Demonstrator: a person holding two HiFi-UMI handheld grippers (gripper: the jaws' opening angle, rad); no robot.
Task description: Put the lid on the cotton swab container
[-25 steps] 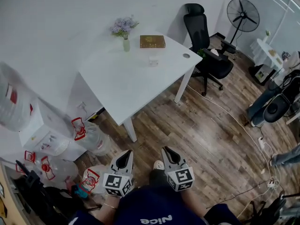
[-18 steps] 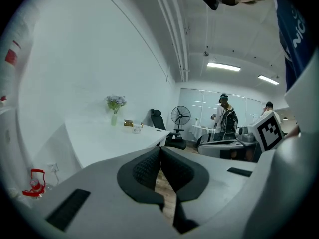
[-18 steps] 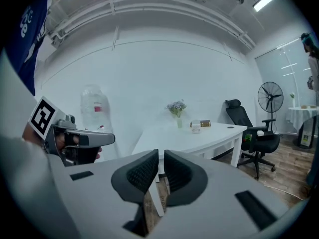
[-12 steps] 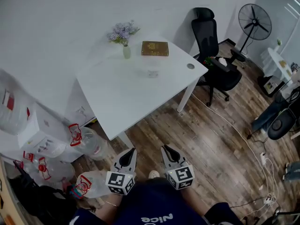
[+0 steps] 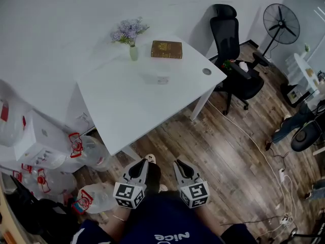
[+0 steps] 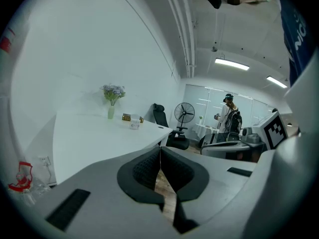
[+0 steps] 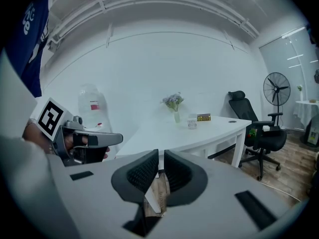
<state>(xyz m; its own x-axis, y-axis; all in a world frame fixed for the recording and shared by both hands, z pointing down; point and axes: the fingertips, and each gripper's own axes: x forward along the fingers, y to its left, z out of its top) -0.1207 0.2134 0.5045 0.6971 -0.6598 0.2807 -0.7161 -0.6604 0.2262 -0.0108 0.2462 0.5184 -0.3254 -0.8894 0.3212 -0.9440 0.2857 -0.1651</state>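
Note:
The cotton swab container point(image 5: 162, 79) is a small clear tub on the far half of the white table point(image 5: 127, 105); it also shows as the container point(image 6: 134, 125) and, in the right gripper view, the container point(image 7: 192, 123). I cannot make out a separate lid. Both grippers are held low in front of the person's body, well short of the table. My left gripper point(image 5: 140, 163) is shut and holds nothing, its pads point(image 6: 149, 169) together. My right gripper point(image 5: 179, 164) is shut and empty too, pads point(image 7: 172, 173) nearly touching. The left gripper point(image 7: 84, 141) shows in the right gripper view.
A brown book point(image 5: 166, 49) and a vase of flowers point(image 5: 133, 52) stand at the table's far edge. A black office chair point(image 5: 234, 60) and a fan point(image 5: 279, 22) are to the right. Water bottles point(image 5: 94, 151) lie left of the table leg. Cables point(image 5: 274, 161) cross the wooden floor.
The person has stepped toward the table, which now sits closer and more to the left in the head view. Both grippers stay shut and keep their place before the body.

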